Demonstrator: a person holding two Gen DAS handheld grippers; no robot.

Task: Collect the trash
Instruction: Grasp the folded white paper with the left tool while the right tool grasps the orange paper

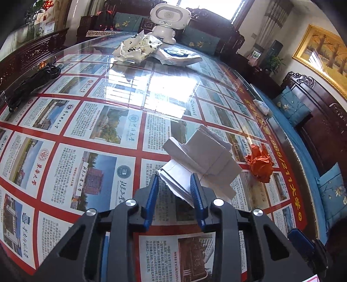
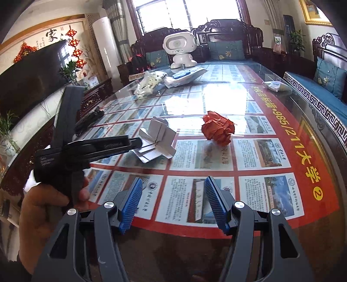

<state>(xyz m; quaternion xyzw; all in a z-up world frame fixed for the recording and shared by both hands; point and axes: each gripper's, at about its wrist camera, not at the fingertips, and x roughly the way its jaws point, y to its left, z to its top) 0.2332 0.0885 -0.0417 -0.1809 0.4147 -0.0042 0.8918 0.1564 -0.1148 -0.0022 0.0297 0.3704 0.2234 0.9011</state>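
Note:
A folded white paper scrap (image 1: 201, 164) lies on the glass table; my left gripper (image 1: 175, 184) has its blue fingers on either side of the scrap's near end, still apart, not clamped. The same paper (image 2: 156, 141) shows in the right wrist view with the left gripper (image 2: 138, 142) reaching it from the left. A crumpled orange paper ball (image 1: 260, 164) lies right of the white paper, also in the right wrist view (image 2: 218, 129). My right gripper (image 2: 173, 193) is open and empty near the table's front edge.
A crumpled white printed bag (image 1: 136, 48), a flat white-blue package (image 1: 180, 55) and a white robot toy (image 1: 168, 19) stand at the far end. Black cables (image 1: 28, 86) lie at the left edge. A tissue pack (image 2: 274, 85) lies at the right edge. Sofas surround the table.

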